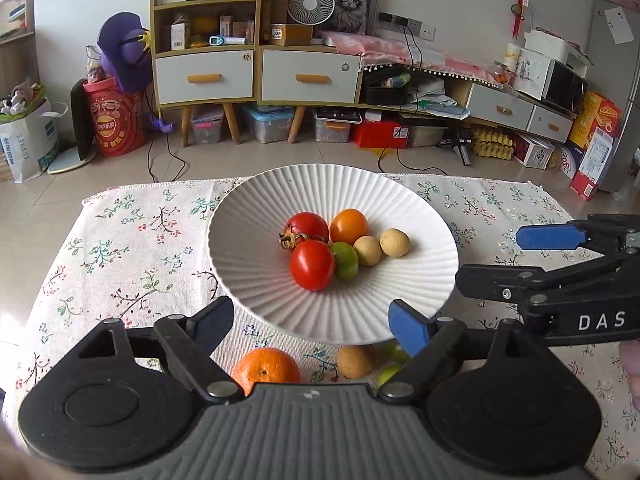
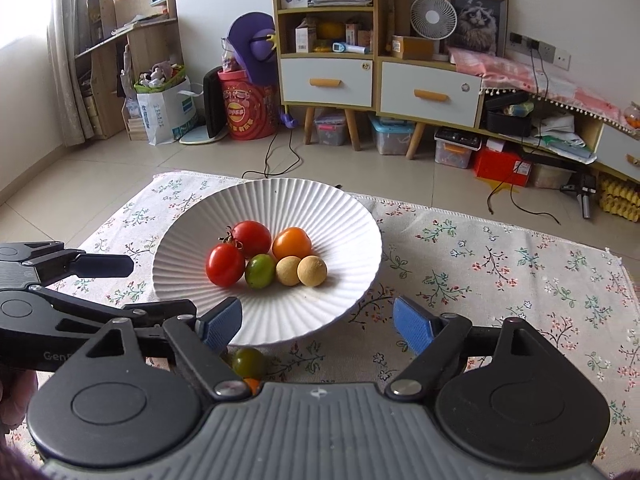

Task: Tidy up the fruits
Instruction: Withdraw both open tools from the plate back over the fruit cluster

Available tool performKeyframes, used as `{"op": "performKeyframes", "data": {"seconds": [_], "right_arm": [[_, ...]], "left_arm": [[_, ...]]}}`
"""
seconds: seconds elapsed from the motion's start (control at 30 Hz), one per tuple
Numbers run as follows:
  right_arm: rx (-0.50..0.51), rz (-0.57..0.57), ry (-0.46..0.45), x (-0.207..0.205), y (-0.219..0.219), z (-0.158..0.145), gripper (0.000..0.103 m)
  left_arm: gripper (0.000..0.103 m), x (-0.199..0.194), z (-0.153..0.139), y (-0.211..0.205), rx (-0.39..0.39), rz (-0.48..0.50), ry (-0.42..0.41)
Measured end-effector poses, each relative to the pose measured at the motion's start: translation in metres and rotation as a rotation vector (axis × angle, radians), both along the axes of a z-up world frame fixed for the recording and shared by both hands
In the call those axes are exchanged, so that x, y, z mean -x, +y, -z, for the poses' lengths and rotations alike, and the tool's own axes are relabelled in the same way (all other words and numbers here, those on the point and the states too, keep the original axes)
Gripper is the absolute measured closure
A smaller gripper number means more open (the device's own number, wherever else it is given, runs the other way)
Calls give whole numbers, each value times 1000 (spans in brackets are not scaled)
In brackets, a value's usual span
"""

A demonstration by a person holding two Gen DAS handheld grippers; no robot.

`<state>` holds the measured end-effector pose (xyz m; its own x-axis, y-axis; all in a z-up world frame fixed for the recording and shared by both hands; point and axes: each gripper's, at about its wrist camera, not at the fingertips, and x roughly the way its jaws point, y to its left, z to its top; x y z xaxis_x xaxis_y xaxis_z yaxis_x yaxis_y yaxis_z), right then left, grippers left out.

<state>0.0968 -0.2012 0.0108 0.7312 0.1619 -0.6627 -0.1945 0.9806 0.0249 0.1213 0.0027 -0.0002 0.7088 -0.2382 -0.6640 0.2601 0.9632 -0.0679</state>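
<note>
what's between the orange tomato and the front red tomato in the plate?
A small green tomato sits between the orange tomato and the front red tomato in the white ribbed plate; clearest in the right wrist view.

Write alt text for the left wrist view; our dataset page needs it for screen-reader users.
A white ribbed plate on a floral cloth holds two red tomatoes, an orange one, a green one and two tan fruits. An orange and more small fruit lie just in front of it. The left hand-held gripper is open and empty.
</note>
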Motion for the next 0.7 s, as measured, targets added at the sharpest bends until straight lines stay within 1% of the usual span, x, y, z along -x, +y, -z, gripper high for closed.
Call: {"op": "performKeyframes", "data": {"seconds": [0.1,0.2,0.37,0.47,0.6,0.7], "right_arm": [[-2,-3,0,7,1,-1,10],[-7,-18,7,14,3,-1,8],[-21,-40,6,25,6,-4,3],[-32,-52,2,31,8,-5,2],[-34,-61,3,38,12,-4,1],[-54,-77,7,44,16,-4,1]], "left_arm": [[13,6,-1,1,0,-3,7],[9,11,-2,2,-19,-2,11],[8,21,-4,5,-35,18,13],[4,29,-5,8,-41,20,7],[4,42,-3,13,-50,36,8],[4,50,-3,17,-68,42,-10]]}}
